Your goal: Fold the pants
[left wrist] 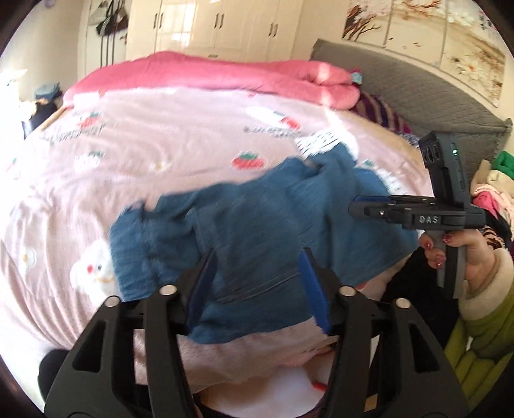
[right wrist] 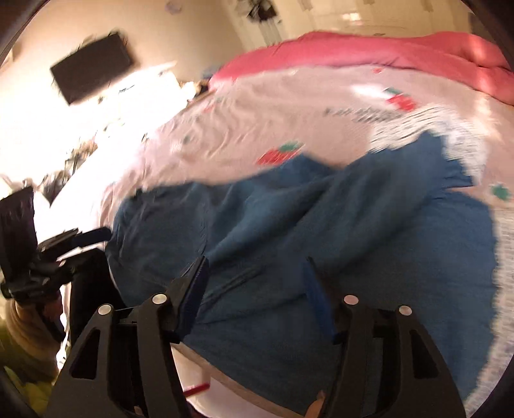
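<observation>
Here we find both views smeared by blur; the blue pants (left wrist: 250, 225) lie rumpled, while the left gripper (left wrist: 257, 283) and the right gripper (right wrist: 257, 289) stand spread above them, pinching nothing.

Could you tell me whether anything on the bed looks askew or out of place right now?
Yes: the blue pants lie rumpled and bunched on the pink bedsheet, not flat, with uneven ridges.

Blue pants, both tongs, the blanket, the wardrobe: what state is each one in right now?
Blue pants: lying rumpled on the bed, not neatly folded.
Left tongs: open, over the pants' near edge.
Right tongs: open, over the pants.
Pink blanket: bunched along the bed's far side.
Wardrobe doors: closed.
</observation>
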{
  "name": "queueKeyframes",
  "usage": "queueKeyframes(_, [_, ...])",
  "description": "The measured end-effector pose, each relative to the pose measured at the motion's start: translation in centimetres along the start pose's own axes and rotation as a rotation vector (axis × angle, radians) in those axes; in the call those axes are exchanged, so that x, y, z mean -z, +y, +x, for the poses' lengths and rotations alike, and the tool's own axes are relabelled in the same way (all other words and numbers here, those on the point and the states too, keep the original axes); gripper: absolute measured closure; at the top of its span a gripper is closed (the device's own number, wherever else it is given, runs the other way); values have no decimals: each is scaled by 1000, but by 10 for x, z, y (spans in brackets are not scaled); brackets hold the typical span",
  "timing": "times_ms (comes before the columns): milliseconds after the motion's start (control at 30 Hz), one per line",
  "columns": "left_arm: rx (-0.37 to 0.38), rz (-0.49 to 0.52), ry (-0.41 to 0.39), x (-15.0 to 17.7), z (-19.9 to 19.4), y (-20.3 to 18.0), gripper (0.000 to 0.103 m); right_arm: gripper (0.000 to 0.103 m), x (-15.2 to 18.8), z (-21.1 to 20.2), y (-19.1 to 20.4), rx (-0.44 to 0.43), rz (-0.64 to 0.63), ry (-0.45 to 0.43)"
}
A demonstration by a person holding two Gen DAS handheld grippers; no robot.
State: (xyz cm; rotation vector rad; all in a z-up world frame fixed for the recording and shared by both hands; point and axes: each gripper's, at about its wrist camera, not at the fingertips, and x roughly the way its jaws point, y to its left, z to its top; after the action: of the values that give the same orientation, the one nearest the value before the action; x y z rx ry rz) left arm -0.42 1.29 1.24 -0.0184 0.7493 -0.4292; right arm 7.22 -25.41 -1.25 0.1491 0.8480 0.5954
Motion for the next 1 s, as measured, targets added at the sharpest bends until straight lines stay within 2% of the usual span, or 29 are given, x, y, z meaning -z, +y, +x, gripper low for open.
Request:
queueKeyframes(33, [18,9,-3,-4,1,-4,45,44,-2,-6,-5,14,15,-15])
queueKeyframes(100, [55,33,4,-12,10,-17,40,43,-4,-21,-19,37,50,-49])
queueKeyframes(233, [165,62,32,-24,40,-45,39,33,-9,-43,-34,103,68,-87])
queueKeyframes(333, [235,73,86,-27,70,-64,39,30,-12,-56,-43,138,72,-104])
queueKeyframes(367, [248,71,109,-27,82,-68,41,29,-14,-60,-46,151,68,-107])
queueKeyframes(433, [279,54,153,-28,98,-72,54,28,-19,-62,-48,170,57,-108])
queueKeyframes(500, [308,30,197,-28,116,-73,58,28,-27,-63,-48,181,35,-106])
queueKeyframes(600, [256,5,232,-31,139,-69,59,28,-43,-54,-43,193,-8,-93])
queueKeyframes(667, [246,-14,254,-33,153,-65,67,28,-54,-44,-41,193,-35,-67])
queueKeyframes(700, [247,-19,251,-33,155,-62,73,28,-62,-31,-41,188,-55,-31])
queueKeyframes(767, [268,-38,231,-32,157,-58,76,28,-75,-9,-38,215,-99,28])
queueKeyframes(833, [284,-45,206,-29,154,-54,86,28,-90,14,-34,245,-153,73])
queueKeyframes(1000, [319,-33,174,-25,147,-52,92,28,-138,72,-37,351,-214,149])
